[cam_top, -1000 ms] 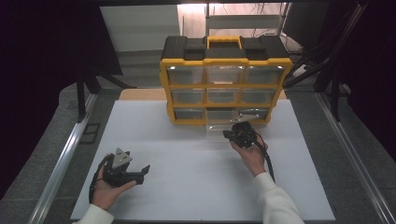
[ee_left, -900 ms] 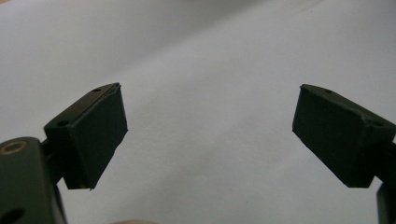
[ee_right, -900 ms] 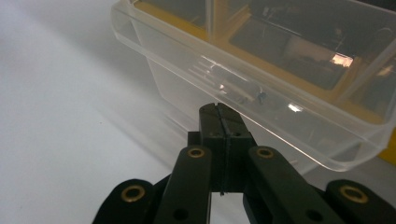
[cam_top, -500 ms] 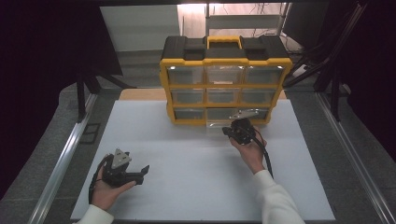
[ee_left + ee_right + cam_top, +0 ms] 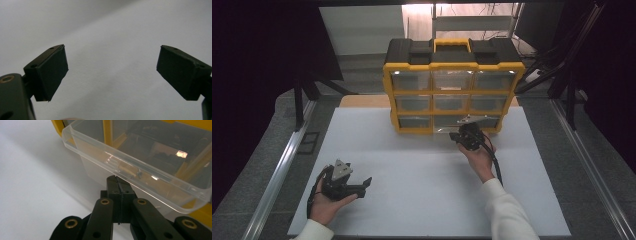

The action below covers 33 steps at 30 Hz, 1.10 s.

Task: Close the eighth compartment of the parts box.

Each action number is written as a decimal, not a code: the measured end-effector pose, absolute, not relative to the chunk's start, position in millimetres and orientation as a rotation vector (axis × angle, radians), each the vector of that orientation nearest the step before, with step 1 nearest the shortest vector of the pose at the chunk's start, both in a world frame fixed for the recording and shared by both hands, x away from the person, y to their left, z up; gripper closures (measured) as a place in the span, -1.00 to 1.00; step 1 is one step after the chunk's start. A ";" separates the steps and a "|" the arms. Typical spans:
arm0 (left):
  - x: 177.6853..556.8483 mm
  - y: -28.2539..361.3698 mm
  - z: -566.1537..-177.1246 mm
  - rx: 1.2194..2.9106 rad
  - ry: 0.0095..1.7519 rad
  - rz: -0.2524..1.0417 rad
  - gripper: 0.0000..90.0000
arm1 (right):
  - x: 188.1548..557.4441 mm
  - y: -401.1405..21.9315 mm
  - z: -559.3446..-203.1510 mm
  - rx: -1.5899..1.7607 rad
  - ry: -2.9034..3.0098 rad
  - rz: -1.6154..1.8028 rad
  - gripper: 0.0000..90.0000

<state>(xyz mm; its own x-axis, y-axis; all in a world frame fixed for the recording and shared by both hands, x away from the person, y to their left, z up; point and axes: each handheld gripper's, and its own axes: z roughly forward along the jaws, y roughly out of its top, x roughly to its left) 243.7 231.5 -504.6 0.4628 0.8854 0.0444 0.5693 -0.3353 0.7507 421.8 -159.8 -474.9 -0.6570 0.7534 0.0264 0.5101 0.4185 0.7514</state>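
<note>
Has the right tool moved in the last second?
Barely. In the high view the right tool stays at the yellow organizer's bottom row, shut at the clear drawer; any shift is too small to tell.

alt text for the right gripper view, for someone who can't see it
The right tool, its black jaws pressed together, sits just under the front rim of a clear plastic drawer pulled partway out of a yellow organizer case. White table surface lies to the left.
</note>
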 end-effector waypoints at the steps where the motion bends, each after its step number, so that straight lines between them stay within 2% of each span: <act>1: 243.7 231.5 -504.6 2.039 1.207 0.601 -0.77 | 422.9 -159.4 -475.0 1.086 2.363 1.084 0.98; 33: 246.5 232.1 -505.9 2.023 1.238 0.586 -0.77 | 447.8 -165.2 -479.3 1.090 2.322 1.127 0.98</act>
